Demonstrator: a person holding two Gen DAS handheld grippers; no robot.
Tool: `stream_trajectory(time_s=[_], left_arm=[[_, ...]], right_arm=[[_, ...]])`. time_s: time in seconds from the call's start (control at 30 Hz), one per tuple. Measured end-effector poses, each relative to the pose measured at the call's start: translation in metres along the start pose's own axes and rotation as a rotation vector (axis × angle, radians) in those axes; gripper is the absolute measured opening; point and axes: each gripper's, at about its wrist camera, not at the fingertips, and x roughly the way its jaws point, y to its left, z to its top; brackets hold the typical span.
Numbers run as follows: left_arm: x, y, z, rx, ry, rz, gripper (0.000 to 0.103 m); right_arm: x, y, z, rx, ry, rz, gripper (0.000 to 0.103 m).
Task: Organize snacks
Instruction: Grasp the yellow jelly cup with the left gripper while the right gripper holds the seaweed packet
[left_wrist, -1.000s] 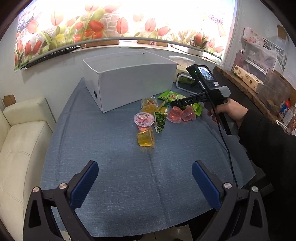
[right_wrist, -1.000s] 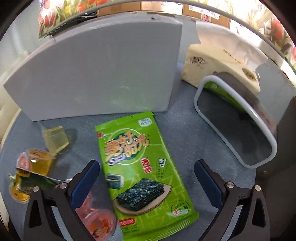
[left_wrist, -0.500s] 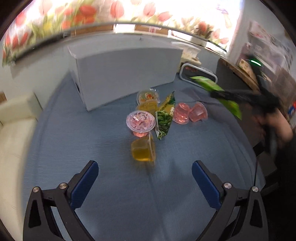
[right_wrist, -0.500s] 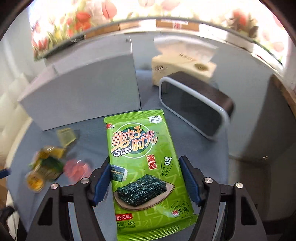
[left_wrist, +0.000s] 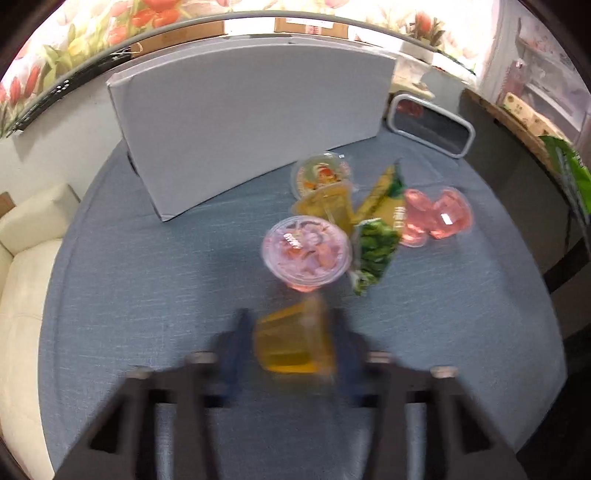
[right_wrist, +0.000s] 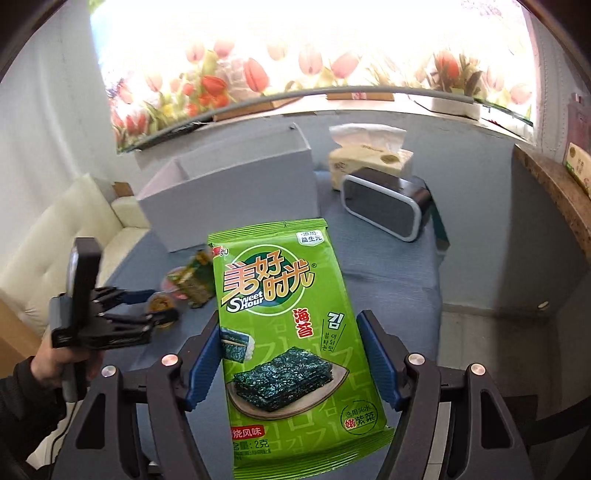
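Note:
My right gripper (right_wrist: 291, 354) is shut on a green seaweed snack packet (right_wrist: 291, 332) and holds it up above the blue table (right_wrist: 388, 288); the packet also shows at the right edge of the left wrist view (left_wrist: 570, 173). My left gripper (left_wrist: 293, 347), blurred, is closed around a yellow jelly cup (left_wrist: 293, 343) on the table. Beyond it lie a pink-lidded cup (left_wrist: 306, 251), an orange-lidded cup (left_wrist: 321, 175), a small green packet (left_wrist: 376, 240) and two pink jellies (left_wrist: 436, 218). The open white box (left_wrist: 251, 122) stands behind them.
A tissue box (right_wrist: 369, 158) and a white-rimmed dark device (right_wrist: 384, 206) stand to the right of the box. A cream sofa (left_wrist: 26, 258) is at the left of the table. A wooden counter (right_wrist: 554, 192) runs along the right.
My right gripper has lifted the seaweed packet higher and pulled back. My left gripper has moved forward and closed around the yellow jelly cup.

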Motion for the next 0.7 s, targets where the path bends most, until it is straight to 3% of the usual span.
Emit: stream_trajectory(time_s=[0.17,0.43,0.7], left_arm=[[-0.008,0.0,-0.01,0.01,-0.016,-0.036,0.034],[-0.049,0.0,-0.028,0.034,-0.09,-0.094,0.034],[-0.093,0.002,-0.016,0.027,-0.22,-0.119,0.034]], right_arm=[[0.003,0.014,-0.009,0.003,0.011,0.029,0.075],[0.005,0.046,-0.024,-0.025,0.03,0.064,0.075],[0.0,0.075,-0.015,-0.053,-0.003,0.073,0.075]])
